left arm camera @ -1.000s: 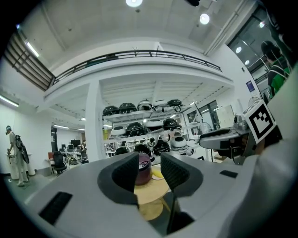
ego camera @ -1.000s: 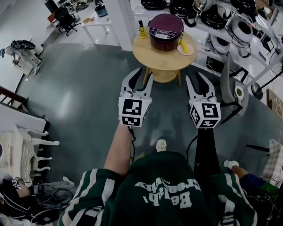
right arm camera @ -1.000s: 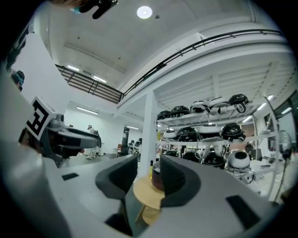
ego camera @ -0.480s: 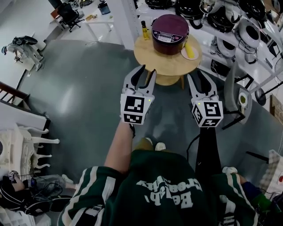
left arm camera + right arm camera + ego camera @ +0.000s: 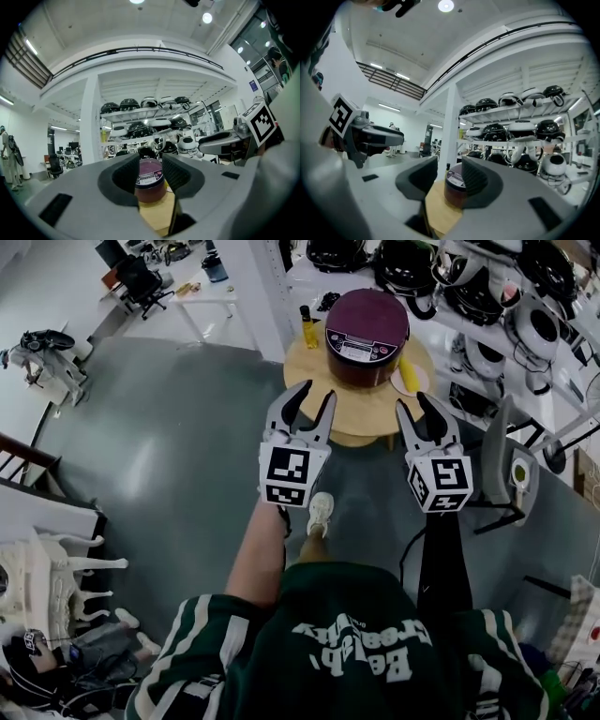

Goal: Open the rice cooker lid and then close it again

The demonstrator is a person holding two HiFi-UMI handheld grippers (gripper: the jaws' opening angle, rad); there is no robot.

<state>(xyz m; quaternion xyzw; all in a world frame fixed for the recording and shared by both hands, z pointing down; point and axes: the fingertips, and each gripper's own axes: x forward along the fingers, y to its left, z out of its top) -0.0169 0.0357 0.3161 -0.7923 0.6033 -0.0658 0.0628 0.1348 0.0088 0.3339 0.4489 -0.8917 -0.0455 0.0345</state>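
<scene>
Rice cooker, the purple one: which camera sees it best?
The head view. It looks down on the whole rice cooker, its closed lid and panel, on the round table. The left gripper view shows it small between the jaws; in the right gripper view one jaw hides part of it.

A yellow bottle (image 5: 306,326) stands on the round wooden table (image 5: 352,416) beside a pale plate (image 5: 420,382) (something yellow on it); shelves (image 5: 506,109) behind.

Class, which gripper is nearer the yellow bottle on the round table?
Left. The left gripper is just short of the yellow bottle, nearly in line with it; the right gripper is off toward the other side of the table.
</scene>
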